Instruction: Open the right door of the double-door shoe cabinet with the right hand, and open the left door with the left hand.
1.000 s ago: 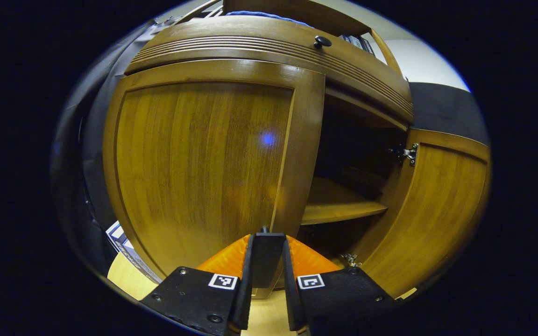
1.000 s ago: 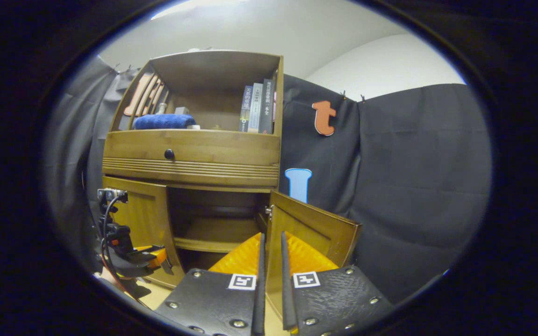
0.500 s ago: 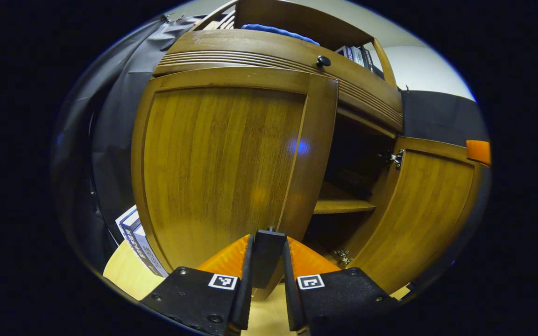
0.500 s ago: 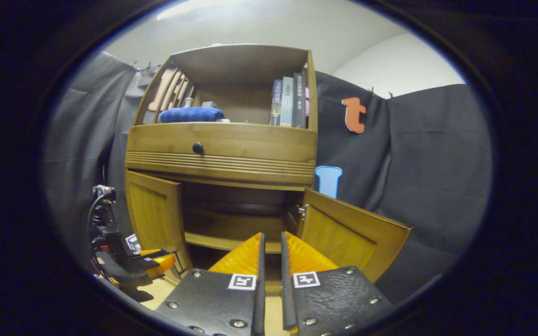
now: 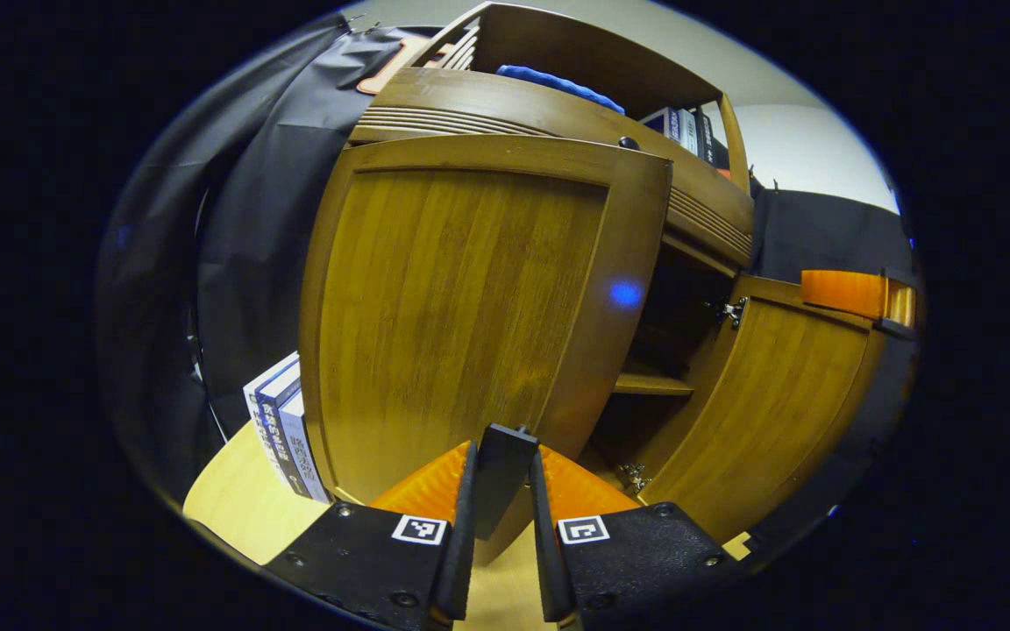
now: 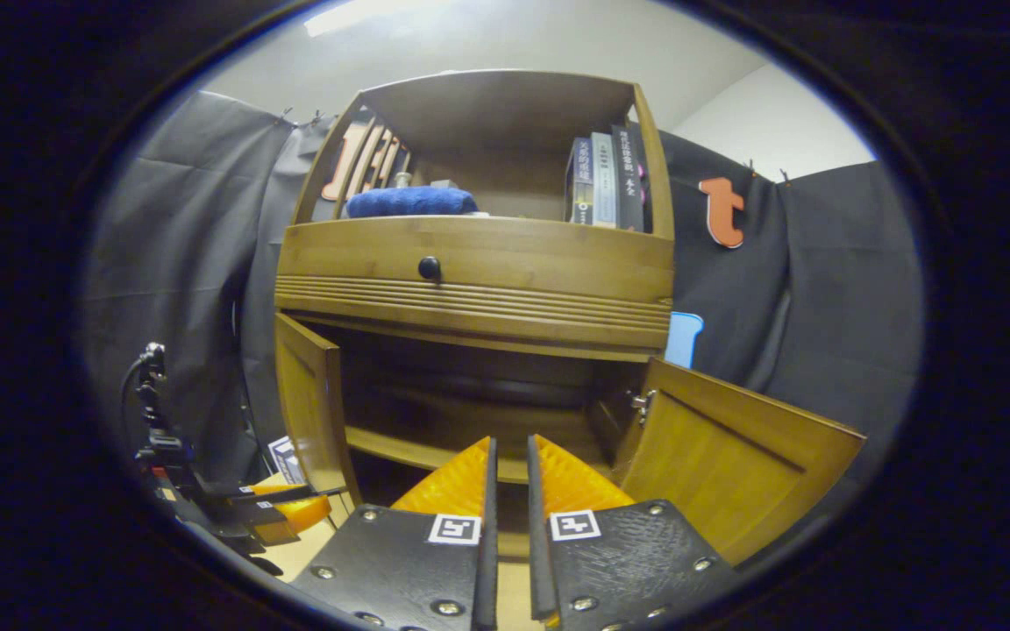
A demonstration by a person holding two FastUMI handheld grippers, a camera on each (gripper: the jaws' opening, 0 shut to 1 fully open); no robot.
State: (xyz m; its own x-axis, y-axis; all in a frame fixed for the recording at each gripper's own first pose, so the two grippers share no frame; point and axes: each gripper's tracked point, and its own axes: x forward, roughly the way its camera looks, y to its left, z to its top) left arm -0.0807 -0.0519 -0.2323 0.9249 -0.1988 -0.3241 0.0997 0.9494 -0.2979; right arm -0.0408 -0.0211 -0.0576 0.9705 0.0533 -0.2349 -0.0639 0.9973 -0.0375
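The tall brown bamboo-wood shoe cabinet point(image 6: 479, 263) stands against the black cloth wall. An open top shelf sits above a drawer front with ribbed grooves and a small round black knob point(image 6: 429, 267). Below that the two-door compartment is open, dark inside, with one pale wooden inner shelf point(image 6: 400, 449) across it.

In the right gripper view the framed, flat-panelled right door point(image 6: 733, 460) is swung wide out toward the camera, its silver hinge point(image 6: 643, 403) showing at the cabinet's edge. The left door point(image 6: 312, 412) stands partly open, seen nearly edge-on. In the left gripper view that same left door point(image 5: 461, 307) shows its vertical wood grain and a small blue glint of light near its free edge, and the right door point(image 5: 777, 403) hangs open beyond the gap.

A rolled blue towel point(image 6: 411, 202) lies on the top shelf, and a few upright books point(image 6: 603, 180) lean at its right end. More books point(image 5: 281, 429) stand on the pale wooden floor point(image 5: 233, 504) beside the cabinet's left side.

The left claw point(image 5: 502, 508) is closed on the free edge of the left door, the door's rim clamped between both fingers. The right claw point(image 6: 508, 517) is drawn nearly closed, holding nothing, in front of the open compartment and apart from the right door.
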